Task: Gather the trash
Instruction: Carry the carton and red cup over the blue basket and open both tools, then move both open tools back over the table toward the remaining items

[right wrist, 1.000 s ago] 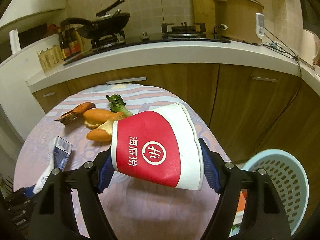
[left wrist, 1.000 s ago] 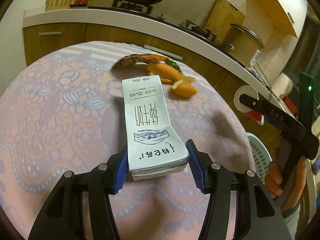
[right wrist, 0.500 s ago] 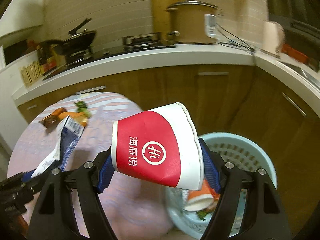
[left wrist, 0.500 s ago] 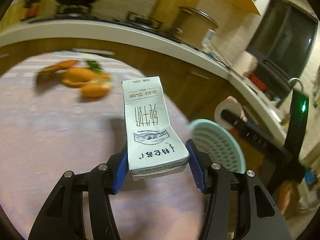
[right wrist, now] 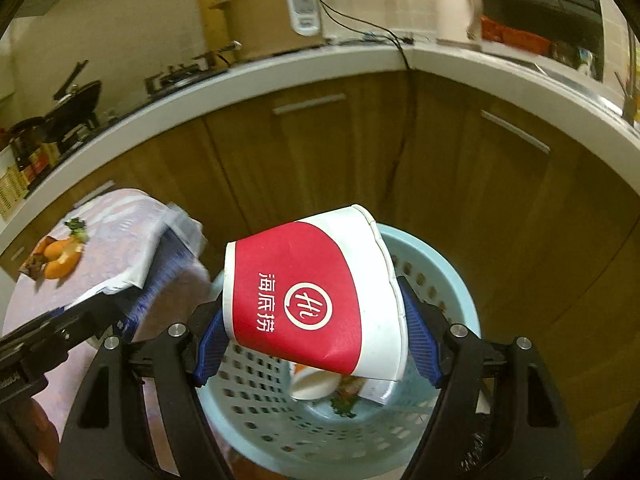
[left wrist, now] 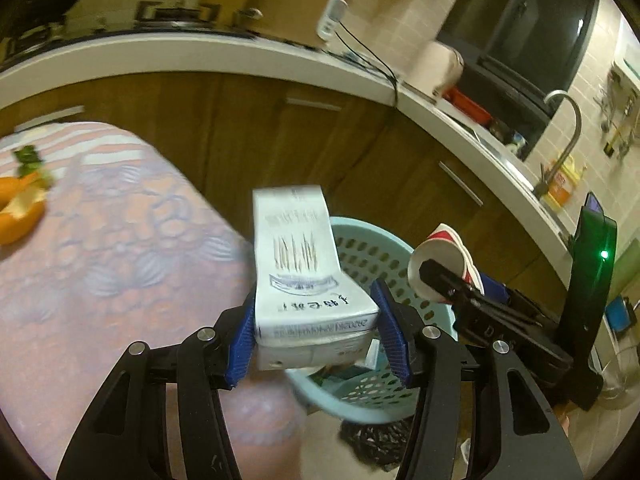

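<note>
Both grippers swung off the table (left wrist: 100, 264) — milk carton (left wrist: 300, 276), red cup (right wrist: 312, 292) now over the basket (right wrist: 436, 276).

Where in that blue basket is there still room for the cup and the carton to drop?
The basket has bare mesh floor on its near-left side, by the table. Its far-right floor is crowded with a cup, greens and paper. On the table, cloth is free between the orange peels and the edge by the basket.

Each wrist view looks forward and down from close above, sharing the blue basket (left wrist: 360, 248) (right wrist: 440, 280) and table edge (left wrist: 120, 280) (right wrist: 132, 248).
</note>
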A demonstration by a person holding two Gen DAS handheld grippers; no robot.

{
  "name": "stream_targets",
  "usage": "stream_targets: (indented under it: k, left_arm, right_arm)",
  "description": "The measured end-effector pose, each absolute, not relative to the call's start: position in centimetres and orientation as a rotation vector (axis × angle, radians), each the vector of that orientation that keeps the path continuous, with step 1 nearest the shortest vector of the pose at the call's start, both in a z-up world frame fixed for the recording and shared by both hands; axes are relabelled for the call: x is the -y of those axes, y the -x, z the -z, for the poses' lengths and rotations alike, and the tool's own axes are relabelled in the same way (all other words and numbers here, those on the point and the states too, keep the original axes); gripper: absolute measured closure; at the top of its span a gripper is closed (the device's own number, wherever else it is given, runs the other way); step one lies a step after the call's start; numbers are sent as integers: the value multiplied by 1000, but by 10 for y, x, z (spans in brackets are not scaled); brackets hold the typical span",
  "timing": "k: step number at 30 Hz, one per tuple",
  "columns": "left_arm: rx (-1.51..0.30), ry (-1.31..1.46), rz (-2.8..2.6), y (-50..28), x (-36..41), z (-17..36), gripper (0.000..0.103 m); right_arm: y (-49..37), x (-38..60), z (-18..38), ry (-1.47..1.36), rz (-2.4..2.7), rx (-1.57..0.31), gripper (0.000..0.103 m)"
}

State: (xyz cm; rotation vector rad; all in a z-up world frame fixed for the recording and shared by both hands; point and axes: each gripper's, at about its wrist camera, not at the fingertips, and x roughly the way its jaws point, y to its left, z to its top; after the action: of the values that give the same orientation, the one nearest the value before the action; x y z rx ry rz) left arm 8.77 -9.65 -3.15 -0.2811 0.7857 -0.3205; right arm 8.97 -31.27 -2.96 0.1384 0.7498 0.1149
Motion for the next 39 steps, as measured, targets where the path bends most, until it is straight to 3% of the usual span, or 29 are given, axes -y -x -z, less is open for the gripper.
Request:
stream_targets:
  k: [11, 15, 19, 28, 39]
  left_arm:
    - [-864, 275, 369, -120, 126, 63, 51]
    - [-869, 288, 378, -120, 124, 64, 38]
    - [-853, 296, 383, -116, 119, 59, 38]
    - [-781, 311, 365, -96, 95, 37, 38]
    - [-647, 346, 224, -53, 4, -4, 39]
  right_arm:
    - [-112, 338, 74, -172, -72, -873, 31]
    - [-115, 340, 81, -180, -63, -895, 31]
    - [-114, 343, 81, -190, -59, -895, 31]
    - [-104, 322, 51, -176, -112, -841, 31]
    - [-92, 218, -4, -76, -307, -743, 31]
